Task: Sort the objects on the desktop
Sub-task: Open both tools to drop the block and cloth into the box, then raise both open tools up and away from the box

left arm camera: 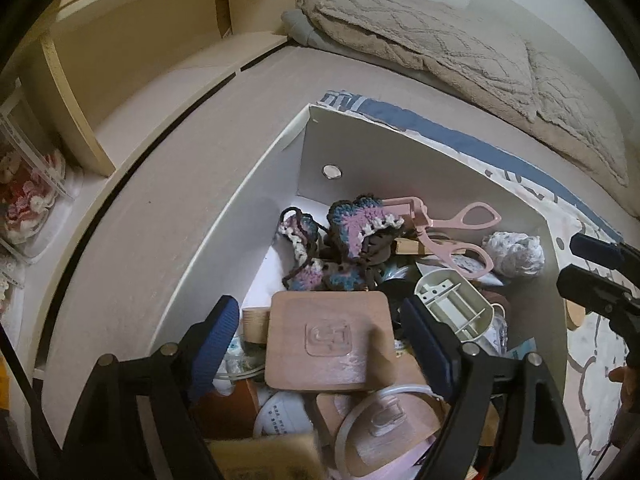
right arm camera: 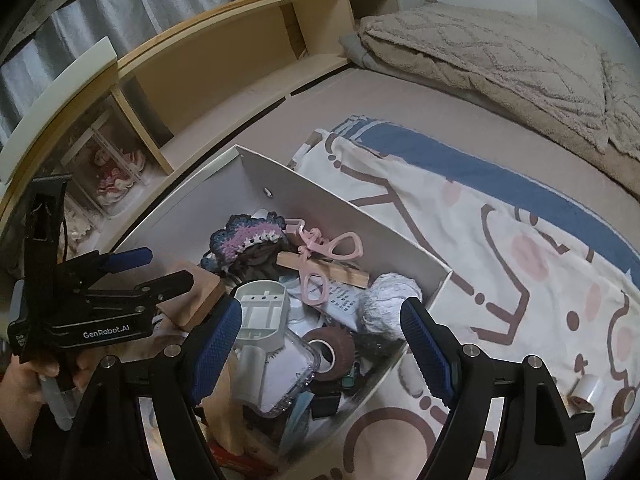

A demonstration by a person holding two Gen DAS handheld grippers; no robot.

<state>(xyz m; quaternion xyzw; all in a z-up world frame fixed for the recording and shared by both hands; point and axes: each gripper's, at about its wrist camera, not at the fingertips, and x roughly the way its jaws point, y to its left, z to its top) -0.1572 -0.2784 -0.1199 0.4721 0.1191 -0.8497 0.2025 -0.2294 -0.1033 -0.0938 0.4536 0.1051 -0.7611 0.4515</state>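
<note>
A white cardboard box (left arm camera: 248,208) holds a jumble of small objects. My left gripper (left arm camera: 320,344) is open, with its blue pads (left arm camera: 216,340) either side of a square wooden plate (left arm camera: 328,344) and a gap on the left side. Behind the plate lie crochet pieces (left arm camera: 360,224), a pink scissor-handled tool (left arm camera: 452,236), a white plastic holder (left arm camera: 452,308) and a pale yarn ball (left arm camera: 516,254). My right gripper (right arm camera: 320,344) hangs open above a brown tape roll (right arm camera: 328,350) and a clear case (right arm camera: 280,376), touching nothing. A hand holds the left gripper (right arm camera: 160,270) at the box's left side.
The box sits on a cartoon-printed cloth (right arm camera: 520,248) spread on a bed. A beige blanket (right arm camera: 500,56) lies at the far end. A wooden shelf unit (right arm camera: 224,60) runs along the left, with a clear doll case (right arm camera: 116,176) inside. Two tape rolls (right arm camera: 608,396) lie on the cloth at right.
</note>
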